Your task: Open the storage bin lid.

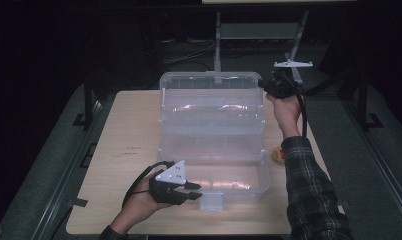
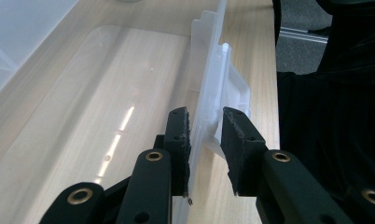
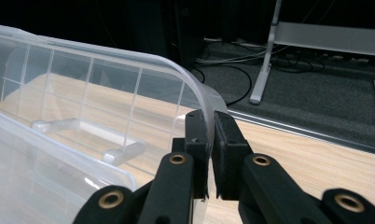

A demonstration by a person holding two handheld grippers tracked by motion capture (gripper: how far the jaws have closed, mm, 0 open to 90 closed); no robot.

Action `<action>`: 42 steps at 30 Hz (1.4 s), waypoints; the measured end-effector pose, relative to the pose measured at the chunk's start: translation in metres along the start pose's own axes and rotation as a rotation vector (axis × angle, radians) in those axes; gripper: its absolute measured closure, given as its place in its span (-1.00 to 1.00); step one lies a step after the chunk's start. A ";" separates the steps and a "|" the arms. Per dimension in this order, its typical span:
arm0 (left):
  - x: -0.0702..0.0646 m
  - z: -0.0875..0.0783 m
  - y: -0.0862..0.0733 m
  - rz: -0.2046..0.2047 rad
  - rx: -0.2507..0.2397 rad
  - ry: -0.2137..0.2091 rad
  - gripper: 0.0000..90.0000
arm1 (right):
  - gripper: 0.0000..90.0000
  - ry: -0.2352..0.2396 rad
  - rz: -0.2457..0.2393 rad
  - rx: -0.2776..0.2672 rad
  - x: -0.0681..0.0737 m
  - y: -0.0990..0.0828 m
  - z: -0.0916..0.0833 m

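Clear plastic storage box (image 1: 212,165) standing in the middle of the light wooden table (image 1: 129,150), with its clear ribbed lid (image 1: 211,95) raised upright at the far side. Right gripper (image 1: 267,86) clamped on the upper right corner of that lid; in the right gripper view (image 3: 210,122) both black pads pressed flat on the curved lid rim (image 3: 202,100), almost no gap left. Left gripper (image 1: 194,190) placed at the near front wall of the box, close to the white latch tab (image 1: 211,201); in the left gripper view (image 2: 205,133) jaws narrow around the thin front wall (image 2: 209,88), inner pad touching it, outer pad seemingly a little apart, so more a steadying position than a firm grip. Inside of the box apparently empty, wood visible through the bottom. Small round orange-and-yellow object (image 1: 277,155) lying on the table just beside the right wall of the box.

Probably done: box unlatched and lid fully up. Probably left: either lowering and latching the lid, or putting the small object inside; not possible to decide which.
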State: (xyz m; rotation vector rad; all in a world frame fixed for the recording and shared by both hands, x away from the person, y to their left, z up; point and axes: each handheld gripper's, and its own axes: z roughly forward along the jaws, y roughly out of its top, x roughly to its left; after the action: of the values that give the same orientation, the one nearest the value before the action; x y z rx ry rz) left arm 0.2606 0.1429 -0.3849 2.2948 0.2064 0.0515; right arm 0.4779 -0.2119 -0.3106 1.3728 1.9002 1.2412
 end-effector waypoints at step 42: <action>0.001 0.000 -0.001 0.004 -0.003 -0.002 0.60 | 0.90 -0.016 0.033 0.082 -0.012 -0.007 0.039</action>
State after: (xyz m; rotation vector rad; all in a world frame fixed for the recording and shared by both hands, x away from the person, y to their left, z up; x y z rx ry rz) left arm 0.2613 0.1434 -0.3854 2.2924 0.2011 0.0512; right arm 0.5098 -0.2082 -0.3361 1.4568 1.9444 1.1755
